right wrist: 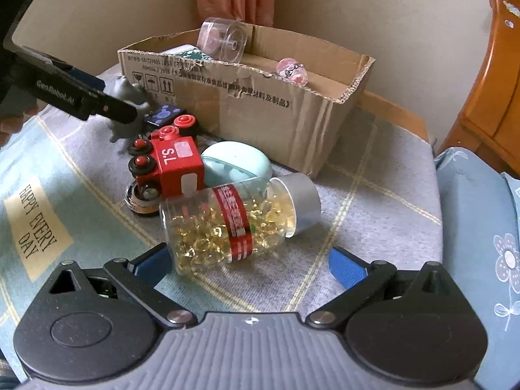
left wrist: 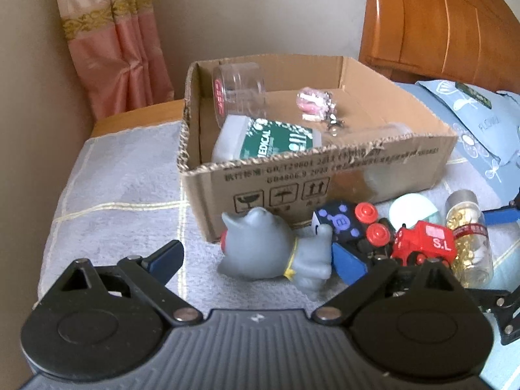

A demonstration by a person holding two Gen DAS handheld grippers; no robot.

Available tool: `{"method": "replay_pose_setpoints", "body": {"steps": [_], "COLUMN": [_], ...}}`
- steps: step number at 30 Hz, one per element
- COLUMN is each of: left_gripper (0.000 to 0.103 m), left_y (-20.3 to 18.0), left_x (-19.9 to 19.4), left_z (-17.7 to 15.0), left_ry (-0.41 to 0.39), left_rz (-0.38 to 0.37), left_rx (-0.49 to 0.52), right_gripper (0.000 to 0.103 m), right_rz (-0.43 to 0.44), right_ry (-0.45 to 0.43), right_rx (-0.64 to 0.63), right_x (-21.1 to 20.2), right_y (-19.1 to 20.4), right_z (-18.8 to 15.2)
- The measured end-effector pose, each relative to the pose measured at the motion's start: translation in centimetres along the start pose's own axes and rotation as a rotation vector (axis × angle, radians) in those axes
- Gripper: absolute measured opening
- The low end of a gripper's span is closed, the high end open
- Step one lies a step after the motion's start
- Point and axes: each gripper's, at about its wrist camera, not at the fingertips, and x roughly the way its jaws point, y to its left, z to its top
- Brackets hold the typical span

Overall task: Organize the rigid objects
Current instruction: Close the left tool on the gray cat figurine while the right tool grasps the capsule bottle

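A grey toy cat (left wrist: 276,247) lies on the bedspread in front of a cardboard box (left wrist: 325,175). My left gripper (left wrist: 260,263) is open, its blue fingers either side of the cat. In the right wrist view a clear bottle of yellow capsules (right wrist: 234,224) with a grey cap lies between the open fingers of my right gripper (right wrist: 250,265). A red toy train (right wrist: 172,162), a mint-green round case (right wrist: 237,165) and a dark blue block (right wrist: 164,113) lie between the cat and the bottle. The box (right wrist: 260,104) holds a clear jar (left wrist: 239,92), a green-labelled bottle (left wrist: 269,139) and a pink trinket (left wrist: 313,104).
The bedspread (left wrist: 123,195) is grey with pale stripes. A blue flowered pillow (right wrist: 477,227) lies to the right. A wooden headboard (left wrist: 438,22) stands behind it, a pink curtain (left wrist: 113,42) to the left. The bed edge drops off at far left.
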Motion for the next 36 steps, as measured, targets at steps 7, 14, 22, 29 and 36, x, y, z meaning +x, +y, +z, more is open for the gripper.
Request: {"method": "replay_pose_setpoints", "body": {"steps": [7,14,22,29,36], "left_gripper": [0.098,0.091,0.074,0.071,0.072], "left_y": [-0.5,-0.4,0.2,0.0,-0.1], "left_x": [1.1,0.9,0.6,0.3,-0.7], "left_z": [-0.5,-0.8,-0.6,-0.7,-1.6], "left_ry": [-0.003,-0.039,-0.028,-0.015,0.011], "left_rz": [0.017,-0.036,-0.133,-0.113,-0.120], "left_rx": [0.057,0.143,0.152,0.142,0.143], "right_gripper": [0.103,0.103,0.103,0.099,0.099], "right_rz": [0.055,0.077,0.083,0.057,0.113], "right_ry": [-0.005,-0.019,-0.022,-0.021,0.006], "right_rx": [-0.001,-0.033,-0.135,-0.159,-0.083], "right_x": [0.3,0.3,0.6,0.3,-0.5], "right_y": [-0.7,-0.9,-0.5,0.2,0.4], "right_z": [-0.1,-0.1,0.7,1.3,1.2]}}
